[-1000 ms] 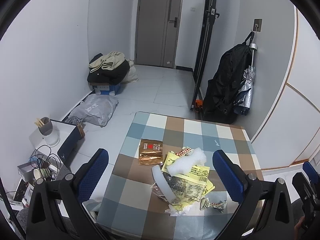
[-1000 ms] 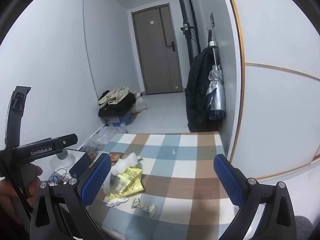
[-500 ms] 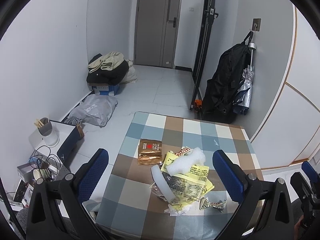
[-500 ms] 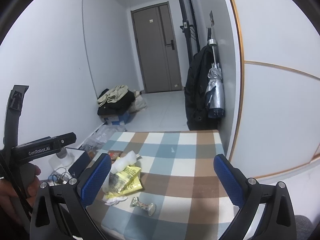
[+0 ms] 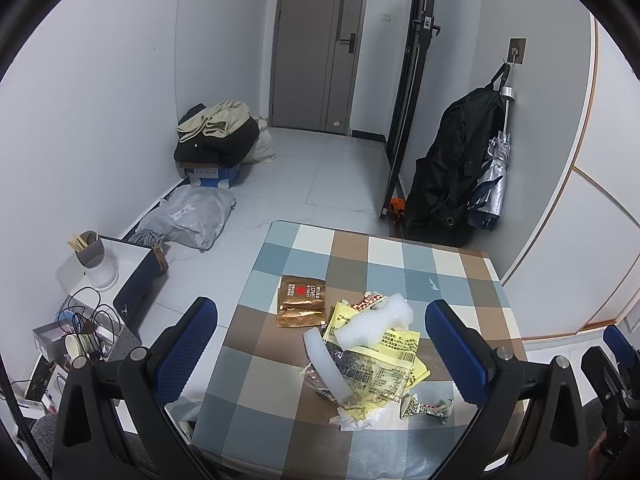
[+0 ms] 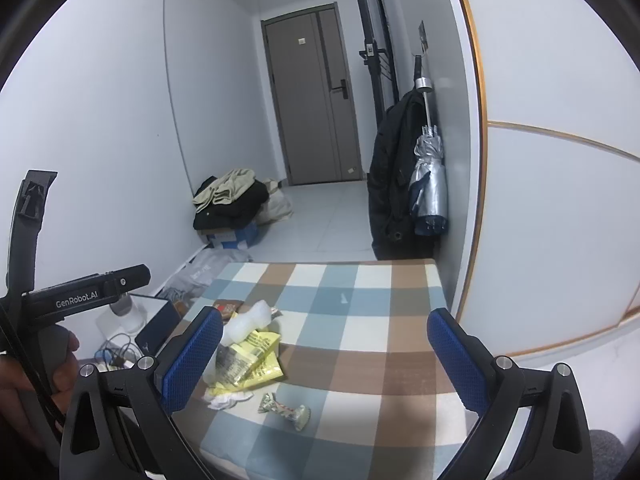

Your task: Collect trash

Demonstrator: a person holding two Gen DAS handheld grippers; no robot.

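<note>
While both jaws stand wide and empty, the left hand-held gripper [image 5: 320, 344] hovers nearly over the trash pile [image 5: 368, 360] on the checked table [image 5: 460, 276]; the right hand-held gripper [image 6: 324, 356] has the pile off to its left, so the left looks nearer.

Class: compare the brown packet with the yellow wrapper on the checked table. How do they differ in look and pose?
The brown packet lies flat and smooth; the yellow wrapper is crumpled and creased. The brown packet lies alone with nothing on it, while the yellow wrapper sits in a pile, with white foam resting on it. Both are empty food packaging on the checked table, untouched by either claw.
</note>
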